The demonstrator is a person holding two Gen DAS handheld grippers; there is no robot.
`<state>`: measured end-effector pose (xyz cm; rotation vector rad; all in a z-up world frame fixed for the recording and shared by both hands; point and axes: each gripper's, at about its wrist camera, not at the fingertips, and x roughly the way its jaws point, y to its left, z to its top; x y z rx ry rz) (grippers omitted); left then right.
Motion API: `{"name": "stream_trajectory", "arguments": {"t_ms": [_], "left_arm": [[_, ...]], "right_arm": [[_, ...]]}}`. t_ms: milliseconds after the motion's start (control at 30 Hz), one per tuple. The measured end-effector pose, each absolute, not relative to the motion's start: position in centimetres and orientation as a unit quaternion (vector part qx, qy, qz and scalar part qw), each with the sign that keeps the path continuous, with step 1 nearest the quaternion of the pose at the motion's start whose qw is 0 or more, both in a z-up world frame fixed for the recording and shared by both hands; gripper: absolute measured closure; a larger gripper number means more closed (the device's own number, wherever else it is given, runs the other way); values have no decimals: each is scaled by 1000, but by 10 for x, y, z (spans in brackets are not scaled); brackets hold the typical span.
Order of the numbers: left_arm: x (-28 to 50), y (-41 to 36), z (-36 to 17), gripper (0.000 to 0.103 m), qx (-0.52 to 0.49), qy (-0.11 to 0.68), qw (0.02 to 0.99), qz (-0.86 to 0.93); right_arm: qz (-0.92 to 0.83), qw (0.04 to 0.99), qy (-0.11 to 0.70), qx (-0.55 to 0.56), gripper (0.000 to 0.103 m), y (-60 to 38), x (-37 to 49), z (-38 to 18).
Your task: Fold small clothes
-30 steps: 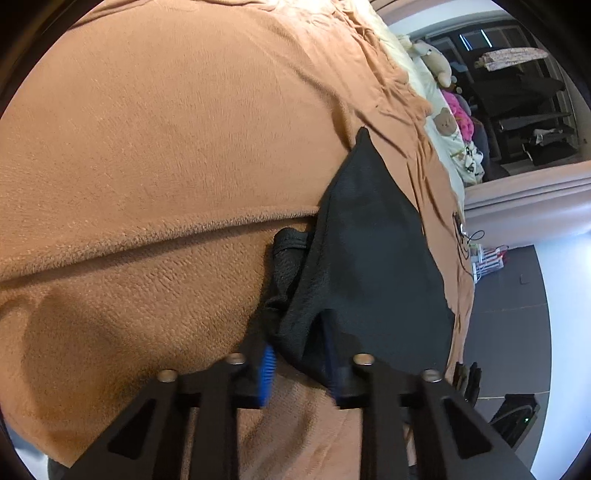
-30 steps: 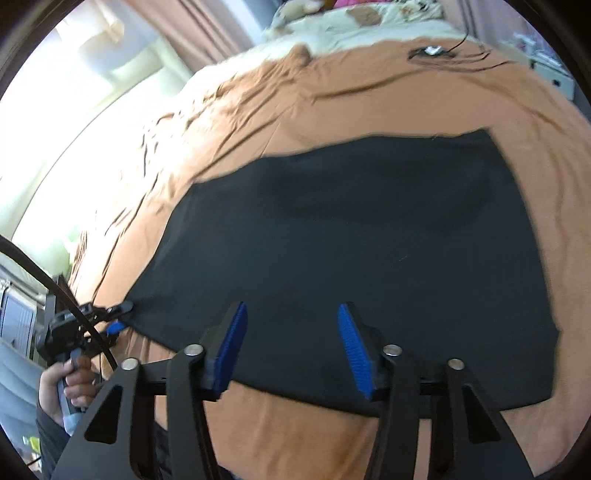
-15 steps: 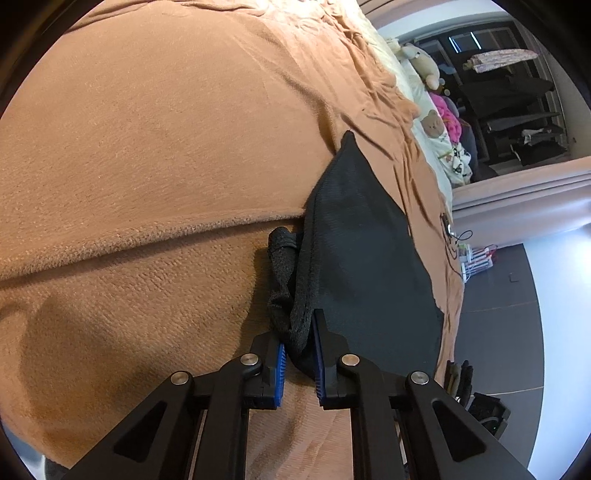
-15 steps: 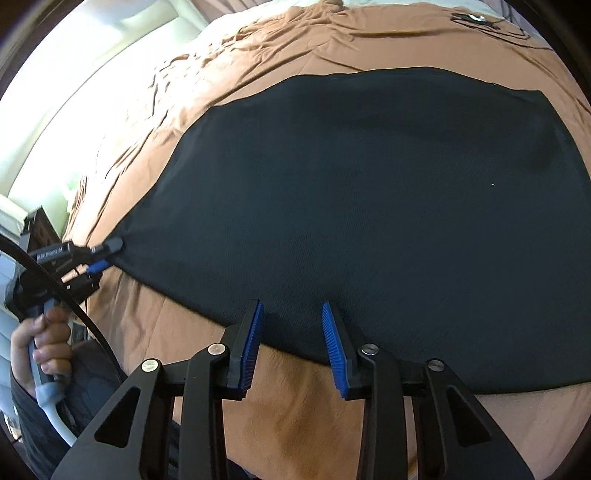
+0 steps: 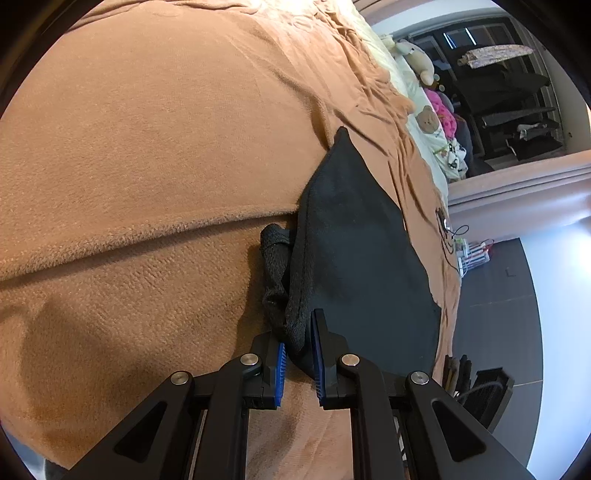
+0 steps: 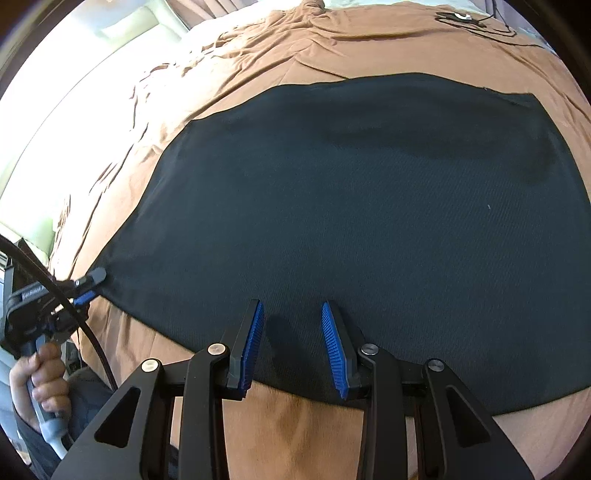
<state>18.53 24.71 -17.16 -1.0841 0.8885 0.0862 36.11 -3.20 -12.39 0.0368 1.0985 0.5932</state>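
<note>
A black garment (image 6: 369,203) lies spread flat on an orange-brown blanket (image 6: 295,48). My left gripper (image 5: 297,356) is shut on its bunched left corner (image 5: 291,295), black cloth pinched between the blue pads. In the right wrist view the same left gripper (image 6: 88,284) shows at the garment's left tip, with a hand (image 6: 37,376) on its handle. My right gripper (image 6: 291,332) hovers low over the garment's near edge. Its blue pads stand apart and the cloth between them lies flat, ungripped.
The blanket (image 5: 147,147) covers a bed with a fold line across it. Stuffed toys and pillows (image 5: 424,70) sit at the bed's far end. A cable with a small device (image 6: 465,18) lies on the far blanket. Dark shelving (image 5: 517,103) stands beyond the bed.
The left jaws closed onto the garment's corner and stayed there. The right gripper came down and forward to the garment's near edge, and its jaws narrowed.
</note>
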Motion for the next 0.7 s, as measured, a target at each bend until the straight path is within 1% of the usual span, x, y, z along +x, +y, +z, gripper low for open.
{"name": "stream_trajectory", "arguments": {"t_ms": [133, 167, 200, 300, 700], "left_arm": [[185, 247, -172, 90, -500, 408, 763, 46], [185, 247, -172, 90, -501, 406, 763, 46], [185, 247, -172, 90, -502, 406, 762, 48], [184, 248, -172, 90, -503, 406, 761, 51], [185, 250, -174, 90, -506, 409, 757, 54]], "right_arm": [[270, 817, 510, 17, 72, -26, 376, -125], [265, 817, 511, 20, 74, -25, 383, -127], [263, 817, 513, 25, 78, -26, 389, -129], [261, 813, 518, 40, 81, -24, 408, -131], [246, 812, 526, 63, 82, -17, 473, -124]]}}
